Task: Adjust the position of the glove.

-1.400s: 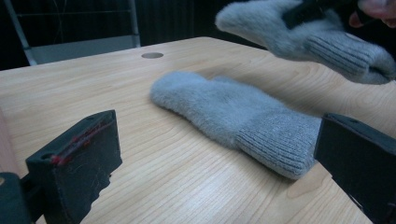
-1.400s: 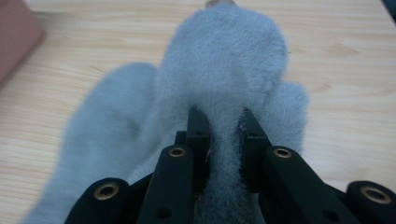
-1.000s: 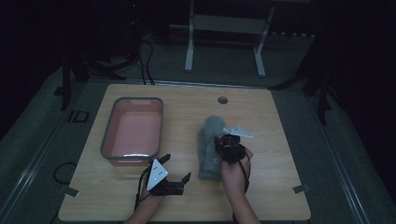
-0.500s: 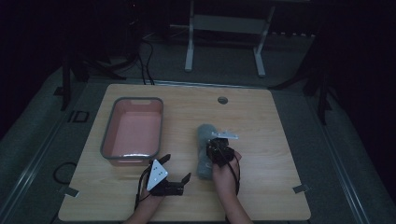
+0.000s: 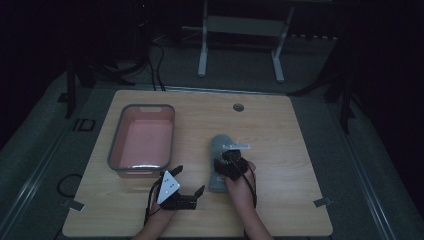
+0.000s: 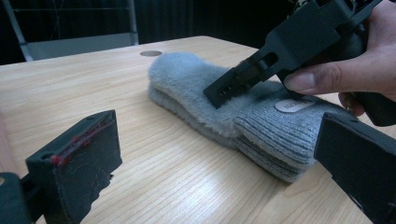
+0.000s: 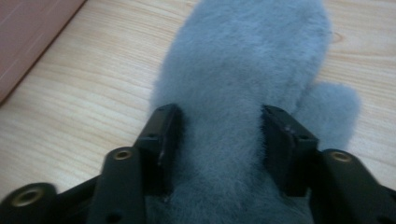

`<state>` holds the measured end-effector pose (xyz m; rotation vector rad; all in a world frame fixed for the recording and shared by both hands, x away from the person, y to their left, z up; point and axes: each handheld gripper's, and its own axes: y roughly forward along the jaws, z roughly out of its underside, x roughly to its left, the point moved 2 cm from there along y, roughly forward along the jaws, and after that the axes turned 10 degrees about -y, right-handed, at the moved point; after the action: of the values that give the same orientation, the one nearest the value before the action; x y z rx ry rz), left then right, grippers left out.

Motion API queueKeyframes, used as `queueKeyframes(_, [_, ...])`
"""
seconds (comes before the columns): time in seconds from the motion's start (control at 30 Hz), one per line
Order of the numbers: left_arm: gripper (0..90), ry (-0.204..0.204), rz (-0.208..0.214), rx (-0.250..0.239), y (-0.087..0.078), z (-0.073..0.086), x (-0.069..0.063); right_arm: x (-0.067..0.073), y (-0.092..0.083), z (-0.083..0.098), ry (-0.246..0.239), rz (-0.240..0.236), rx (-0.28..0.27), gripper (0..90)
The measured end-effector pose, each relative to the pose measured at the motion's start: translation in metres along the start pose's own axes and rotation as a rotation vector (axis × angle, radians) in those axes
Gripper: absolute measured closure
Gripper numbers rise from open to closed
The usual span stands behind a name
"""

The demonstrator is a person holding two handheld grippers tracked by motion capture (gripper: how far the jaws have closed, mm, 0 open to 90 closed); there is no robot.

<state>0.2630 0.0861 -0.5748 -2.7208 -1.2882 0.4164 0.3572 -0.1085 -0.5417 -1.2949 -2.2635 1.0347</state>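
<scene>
Right gripper (image 5: 226, 161): fingers (image 7: 161, 140) half spread and just been opening, set down over the fluffy middle of the grey mitten (image 5: 219, 162), one on each flank; whether the pads press the fleece I cannot tell.
Left gripper (image 5: 189, 181): fingers (image 6: 79, 163) spread wide, nothing between them, low over the worktop (image 5: 290, 150), aimed at the mitten's knitted cuff.
Mitten: lying flat mid-worktop, cuff toward the person.
Pink tub (image 5: 170, 135): left of the mitten, well apart.

One grey mitten (image 5: 220, 162) lies on the table (image 5: 280, 150). One pink bin (image 5: 142, 140) stands there. Two grippers are in view.
</scene>
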Motion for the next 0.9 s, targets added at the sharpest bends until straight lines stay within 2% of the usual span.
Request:
queueKeyframes(0.07, [0.9, -0.006, 0.0, 0.001, 0.0, 0.0, 0.0, -0.001, -0.001, -0.001, -0.001, -0.01, -0.002, 46.0])
queueKeyframes(0.1, [0.9, -0.008, 0.002, 0.002, 0.0, 0.0, 0.0, -0.002, -0.007, -0.003, -0.015, -0.003, -0.016, 46.4])
queueKeyframes(0.17, [0.9, -0.011, 0.005, 0.002, 0.0, 0.0, 0.001, -0.006, -0.012, -0.006, -0.047, -0.018, -0.031, 45.9])
queueKeyframes(0.27, [0.9, -0.008, 0.001, 0.009, 0.001, 0.0, 0.001, -0.013, -0.019, -0.011, -0.084, -0.029, -0.05, 40.5])
queueKeyframes(0.3, [0.9, -0.005, -0.002, 0.011, 0.001, 0.0, 0.0, -0.015, -0.023, -0.012, -0.087, -0.038, -0.061, 40.0])
queueKeyframes(0.4, [0.9, 0.014, -0.025, 0.021, 0.001, 0.0, -0.001, -0.025, -0.032, -0.014, -0.094, -0.072, -0.089, 30.4])
queueKeyframes(0.43, [0.9, 0.018, -0.028, 0.028, 0.001, 0.0, -0.001, -0.028, -0.034, -0.014, -0.093, -0.101, -0.083, 27.6])
queueKeyframes(0.5, [0.9, 0.02, -0.023, 0.038, 0.002, 0.0, 0.0, -0.031, -0.037, -0.012, -0.108, -0.168, -0.08, 14.6])
queueKeyframes(0.53, [0.9, 0.015, -0.018, 0.047, 0.002, -0.001, 0.0, -0.033, -0.037, -0.011, -0.125, -0.181, -0.092, 14.5])
queueKeyframes(0.63, [0.9, -0.019, 0.014, 0.08, 0.003, -0.001, 0.002, -0.039, -0.038, -0.007, -0.214, -0.162, -0.154, 15.0])
queueKeyframes(0.7, [0.9, -0.043, 0.04, 0.098, 0.003, -0.002, 0.002, -0.042, -0.041, -0.003, -0.267, -0.152, -0.235, 15.1])
queueKeyframes(0.77, [0.9, -0.061, 0.068, 0.125, 0.004, -0.005, 0.002, -0.044, -0.044, 0.0, -0.293, -0.142, -0.253, 15.5])
queueKeyframes(0.83, [0.9, -0.054, 0.08, 0.142, 0.003, -0.011, 0.0, -0.047, -0.045, 0.004, -0.325, -0.138, -0.272, 15.1])
queueKeyframes(0.9, [0.9, -0.056, 0.115, 0.152, 0.003, -0.017, -0.002, -0.051, -0.046, 0.007, -0.343, -0.123, -0.265, 14.1])
